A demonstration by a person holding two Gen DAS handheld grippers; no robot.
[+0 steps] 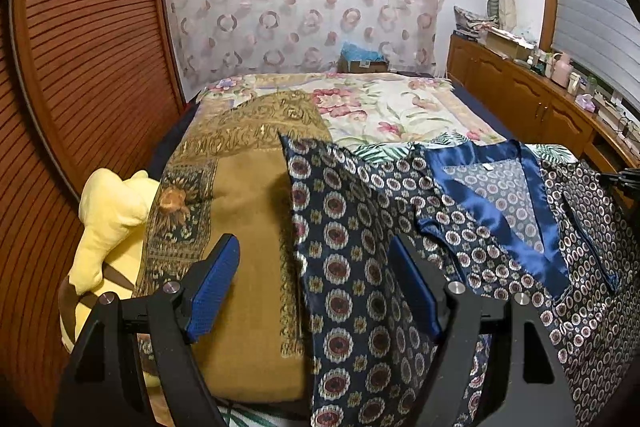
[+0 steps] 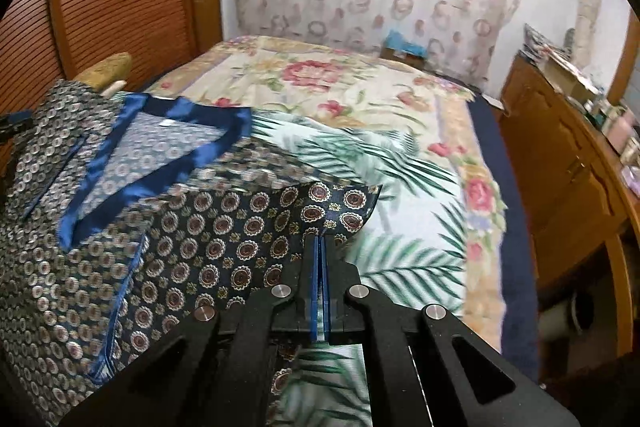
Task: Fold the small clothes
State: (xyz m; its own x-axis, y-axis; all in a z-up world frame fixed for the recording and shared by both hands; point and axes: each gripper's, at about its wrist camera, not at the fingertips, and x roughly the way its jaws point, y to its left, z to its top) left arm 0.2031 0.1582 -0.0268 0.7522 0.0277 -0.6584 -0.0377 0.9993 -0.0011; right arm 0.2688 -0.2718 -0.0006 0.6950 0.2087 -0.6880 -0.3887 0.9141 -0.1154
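A patterned navy garment (image 2: 100,227) with blue satin trim is spread on the near part of the bed (image 2: 360,95). Its sleeve (image 2: 256,227) is pinched by the right gripper (image 2: 321,247); the left gripper (image 1: 316,279) is held spread above the other sleeve (image 1: 344,267).

no text can be read anywhere; the small white tag (image 1: 487,167) inside the garment's collar (image 1: 516,211) is illegible.

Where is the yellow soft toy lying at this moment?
In the left wrist view, the yellow soft toy lies at the left edge of the bed, beside the brown blanket.
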